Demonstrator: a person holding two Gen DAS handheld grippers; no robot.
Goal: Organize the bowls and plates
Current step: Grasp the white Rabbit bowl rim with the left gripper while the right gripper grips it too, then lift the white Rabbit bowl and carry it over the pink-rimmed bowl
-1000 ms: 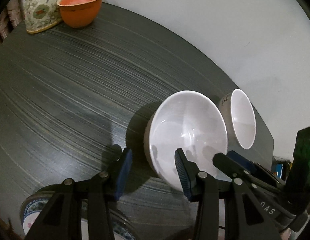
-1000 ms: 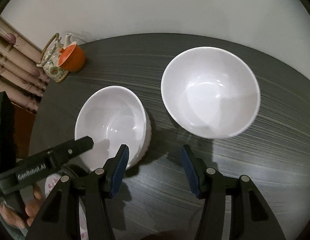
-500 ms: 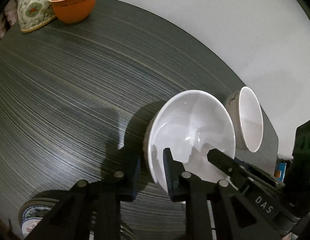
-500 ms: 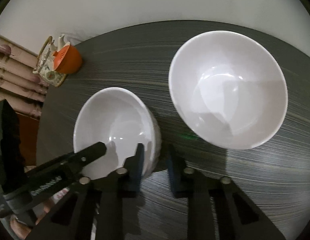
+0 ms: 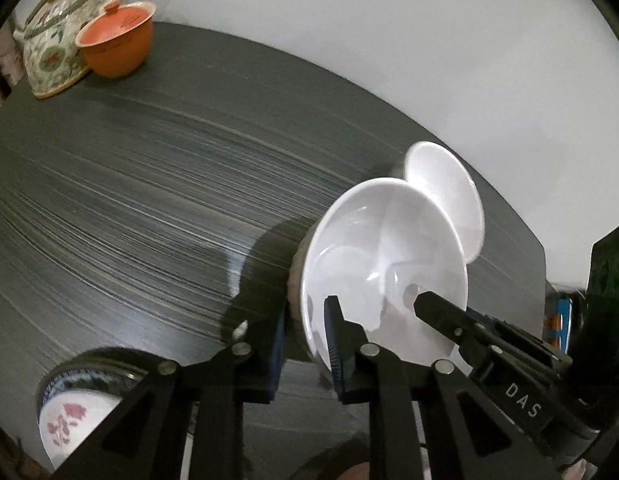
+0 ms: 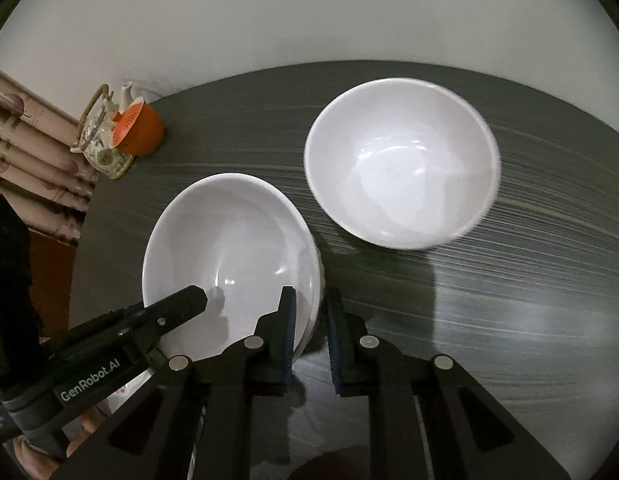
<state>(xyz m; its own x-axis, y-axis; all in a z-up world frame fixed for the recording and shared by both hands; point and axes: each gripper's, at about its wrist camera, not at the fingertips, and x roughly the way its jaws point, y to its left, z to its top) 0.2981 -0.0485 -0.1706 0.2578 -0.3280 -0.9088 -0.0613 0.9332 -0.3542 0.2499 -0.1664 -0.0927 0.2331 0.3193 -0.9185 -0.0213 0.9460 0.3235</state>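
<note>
Bowl-gathering is underway: both grippers' fingers (image 6: 287, 320) pinch the near bowl's (image 6: 229, 240) rim, which next needs lifting into the far bowl (image 6: 401, 164) beside it.

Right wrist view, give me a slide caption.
Both grippers clamp opposite rims of the near white bowl; a second white bowl sits beyond.

Two bowls on table (image 6: 529, 320): near bowl (image 6: 229, 240) w/ both grippers on its rim, left gripper (image 5: 305, 344) & right gripper (image 6: 311, 340) on opposite sides. Far bowl (image 6: 401, 164) just beside it, apart. Teapot (image 6: 103, 136) & lidded cup (image 6: 139, 130) touching at table's far-left corner. Patterned plate (image 5: 73, 412) at near edge, left of near bowl.
</note>
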